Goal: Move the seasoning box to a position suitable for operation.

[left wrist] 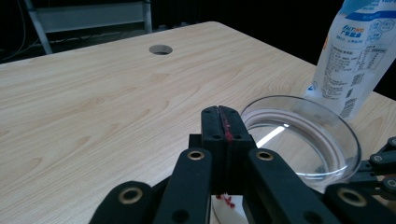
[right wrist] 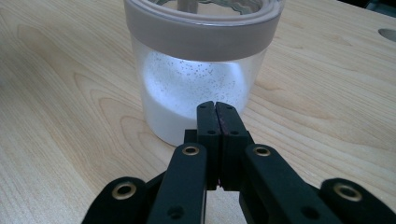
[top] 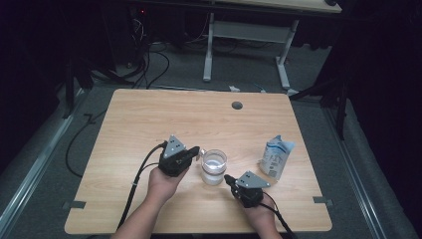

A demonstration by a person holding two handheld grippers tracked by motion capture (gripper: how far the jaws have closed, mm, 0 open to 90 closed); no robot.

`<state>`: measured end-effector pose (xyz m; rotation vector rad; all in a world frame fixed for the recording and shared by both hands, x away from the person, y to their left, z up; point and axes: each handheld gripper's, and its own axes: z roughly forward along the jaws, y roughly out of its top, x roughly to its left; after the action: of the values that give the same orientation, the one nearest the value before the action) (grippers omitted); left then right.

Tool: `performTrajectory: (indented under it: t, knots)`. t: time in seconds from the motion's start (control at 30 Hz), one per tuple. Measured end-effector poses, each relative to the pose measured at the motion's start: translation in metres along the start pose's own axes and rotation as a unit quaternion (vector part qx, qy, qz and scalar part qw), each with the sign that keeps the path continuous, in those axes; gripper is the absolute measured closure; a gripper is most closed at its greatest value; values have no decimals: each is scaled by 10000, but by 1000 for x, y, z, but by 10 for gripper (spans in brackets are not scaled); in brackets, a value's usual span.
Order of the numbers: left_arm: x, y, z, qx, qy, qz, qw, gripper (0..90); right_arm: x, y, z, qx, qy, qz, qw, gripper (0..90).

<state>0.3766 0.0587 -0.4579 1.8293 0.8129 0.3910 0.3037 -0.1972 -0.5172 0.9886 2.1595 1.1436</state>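
Black two-jaw grippers [top: 198, 150] [top: 227, 178], grey three-cornered top plates, brass-ringed pivots, trailing black cables; red smears between left jaws.

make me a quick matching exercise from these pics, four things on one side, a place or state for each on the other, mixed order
1 clear jar
2 white pouch
3 left gripper
4 round hole

a far part of the table top
b jaws shut, at the jar's left
c holds white powder, between the grippers
d upright, right of the jar

Pairs: 1-c, 2-d, 3-b, 4-a
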Motion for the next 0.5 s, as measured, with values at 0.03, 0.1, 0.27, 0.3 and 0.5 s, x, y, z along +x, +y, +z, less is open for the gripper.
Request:
performTrajectory:
  t: [0.03, 0.1, 0.27, 0.3, 0.5]
  knots:
    - [0, -1, 0, -1, 3, -12, 10000, 897, 0, 0, -1, 12, -4, 4, 10000, 895]
    - [0, -2, 0, 12, 14, -11, 10000, 897, 0, 0, -1, -16, -3, 3, 10000, 895]
    - [1, -9, -4, 51, 47, 19, 10000, 896, -1, -1, -1, -4, -31, 19, 10000, 895]
    - [2, -13, -7, 59, 69, 24, 10000, 896, -2, -1, -1, 11, -46, 23, 10000, 895]
    - [7, -26, -16, 134, 147, 58, 9998, 887, -2, -3, 0, 33, -39, 47, 10000, 893]
